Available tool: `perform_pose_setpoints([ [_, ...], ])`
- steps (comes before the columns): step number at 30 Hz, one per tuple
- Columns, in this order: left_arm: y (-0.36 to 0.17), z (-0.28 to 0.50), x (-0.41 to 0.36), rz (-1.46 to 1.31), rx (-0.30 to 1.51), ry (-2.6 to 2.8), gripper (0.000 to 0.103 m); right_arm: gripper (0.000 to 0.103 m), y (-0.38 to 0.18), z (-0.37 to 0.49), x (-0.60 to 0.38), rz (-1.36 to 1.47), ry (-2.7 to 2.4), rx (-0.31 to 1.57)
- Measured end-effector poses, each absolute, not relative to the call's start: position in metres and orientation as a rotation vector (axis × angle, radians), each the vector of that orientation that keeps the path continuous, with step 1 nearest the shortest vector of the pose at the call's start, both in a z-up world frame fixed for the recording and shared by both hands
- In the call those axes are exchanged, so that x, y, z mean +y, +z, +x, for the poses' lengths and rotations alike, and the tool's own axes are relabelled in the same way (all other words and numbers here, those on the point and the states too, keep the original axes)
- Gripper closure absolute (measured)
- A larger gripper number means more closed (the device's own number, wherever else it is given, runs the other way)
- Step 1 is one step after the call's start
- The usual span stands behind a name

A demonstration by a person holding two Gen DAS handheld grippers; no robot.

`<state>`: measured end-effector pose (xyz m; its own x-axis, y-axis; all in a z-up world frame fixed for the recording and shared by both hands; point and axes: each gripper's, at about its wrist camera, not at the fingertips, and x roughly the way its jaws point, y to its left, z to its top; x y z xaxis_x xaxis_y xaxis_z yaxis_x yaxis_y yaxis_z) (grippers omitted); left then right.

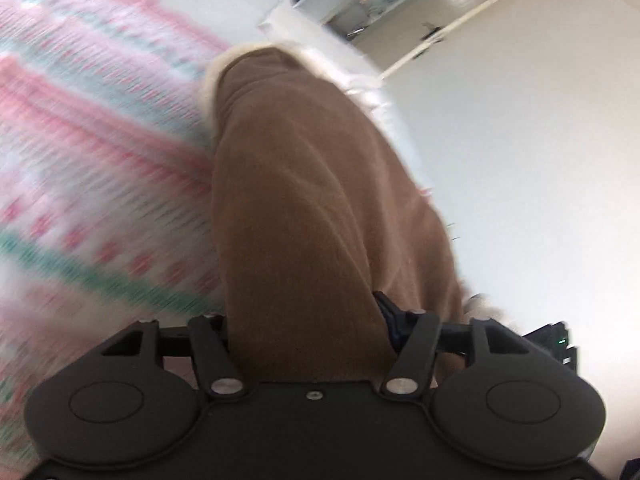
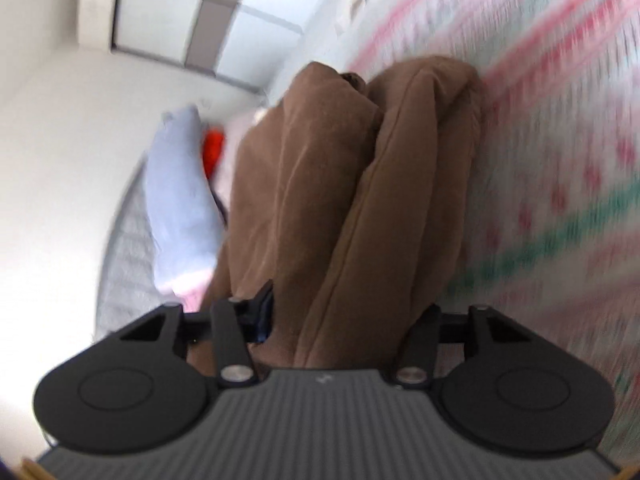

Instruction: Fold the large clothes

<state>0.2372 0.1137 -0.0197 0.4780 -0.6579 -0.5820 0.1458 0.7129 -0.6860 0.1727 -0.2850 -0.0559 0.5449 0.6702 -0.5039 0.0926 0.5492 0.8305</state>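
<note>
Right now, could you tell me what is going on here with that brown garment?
A person is folding a thick brown garment on a pink and green patterned bedspread, with a handheld gripper in each hand. The left gripper has a bulky fold of it between its fingers, and the right gripper has another bunched part. Both views are motion-blurred. A pale blue cloth lies beside the garment.

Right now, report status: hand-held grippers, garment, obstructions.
Left hand-held gripper shut on brown garment. Right hand-held gripper likewise, bunched folds between its jaws. Patterned blanket beneath. Grey cloth alongside, not blocking.
</note>
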Motion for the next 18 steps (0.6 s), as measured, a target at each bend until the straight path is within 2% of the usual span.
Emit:
perform_pose_setpoints([
  [1,-0.034,0.231,0.113,-0.593,0.966,-0.487,0.027,0.033,-0.066,0.171,-0.278,0.940,0.373,0.987],
  [2,-0.047,0.225,0.111,-0.561,0.959,-0.445,0.019,0.015,-0.076,0.171,-0.272,0.932,0.314,1.012],
  [3,-0.051,0.217,0.112,-0.542,0.910,-0.423,0.018,0.013,-0.083,0.170,-0.267,0.918,0.264,1.037],
  [7,-0.018,0.206,0.114,-0.454,0.882,-0.386,0.019,0.012,-0.059,0.165,-0.263,0.859,0.209,1.017],
  [11,0.015,0.193,0.115,-0.407,0.737,-0.350,0.016,0.010,-0.016,0.155,-0.272,0.789,0.088,0.951],
  [14,0.029,0.189,0.108,-0.378,0.643,-0.344,0.016,0.010,0.017,0.136,-0.269,0.752,-0.047,0.810],
  [18,0.018,0.176,0.110,-0.387,0.476,-0.349,0.016,0.009,0.028,0.120,-0.264,0.834,0.042,0.596],
])
